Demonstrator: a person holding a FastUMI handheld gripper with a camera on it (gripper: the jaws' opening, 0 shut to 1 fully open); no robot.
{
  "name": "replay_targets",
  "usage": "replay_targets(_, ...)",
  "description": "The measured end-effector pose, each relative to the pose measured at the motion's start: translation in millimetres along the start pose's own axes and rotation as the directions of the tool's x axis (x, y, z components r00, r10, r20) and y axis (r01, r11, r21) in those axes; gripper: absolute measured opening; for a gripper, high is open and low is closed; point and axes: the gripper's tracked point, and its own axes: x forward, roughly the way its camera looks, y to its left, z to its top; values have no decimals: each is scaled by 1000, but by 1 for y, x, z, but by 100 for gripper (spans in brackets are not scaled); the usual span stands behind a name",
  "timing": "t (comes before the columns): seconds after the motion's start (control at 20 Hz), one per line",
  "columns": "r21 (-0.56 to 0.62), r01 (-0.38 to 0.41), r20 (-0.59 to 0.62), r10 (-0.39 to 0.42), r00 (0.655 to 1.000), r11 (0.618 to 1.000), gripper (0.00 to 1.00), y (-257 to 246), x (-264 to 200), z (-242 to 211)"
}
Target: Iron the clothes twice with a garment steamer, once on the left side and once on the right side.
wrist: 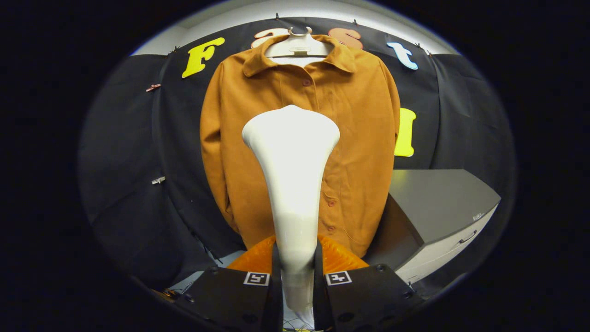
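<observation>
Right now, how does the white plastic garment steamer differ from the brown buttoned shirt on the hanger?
The white plastic garment steamer is smooth and glossy; the brown buttoned shirt is matte cloth. The steamer stands clamped between the gripper fingers; the shirt hangs from a white hanger beyond it. Both stand upright.

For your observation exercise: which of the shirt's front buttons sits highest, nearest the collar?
The button just below the collar; the other visible buttons sit low, beside the steamer.

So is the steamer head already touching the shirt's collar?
No: the steamer, clamped in the gripper, has its head at the shirt's chest, below the collar.
</observation>
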Motion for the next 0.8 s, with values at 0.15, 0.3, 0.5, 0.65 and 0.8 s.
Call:
replay_targets(0.15, 0, -1, 40, 1, 999, 1000, 29, 26, 5, 31)
replay_targets(0.3, -14, 7, 65, -6, 998, 1000, 29, 45, 28, 49)
replay_targets(0.5, -12, 44, 80, -43, 996, 999, 29, 54, 52, 69)
replay_targets(0.65, -19, 85, 83, -83, 993, 996, 29, 53, 70, 77)
replay_targets(0.8, -24, 123, 77, -121, 990, 992, 29, 49, 81, 73)
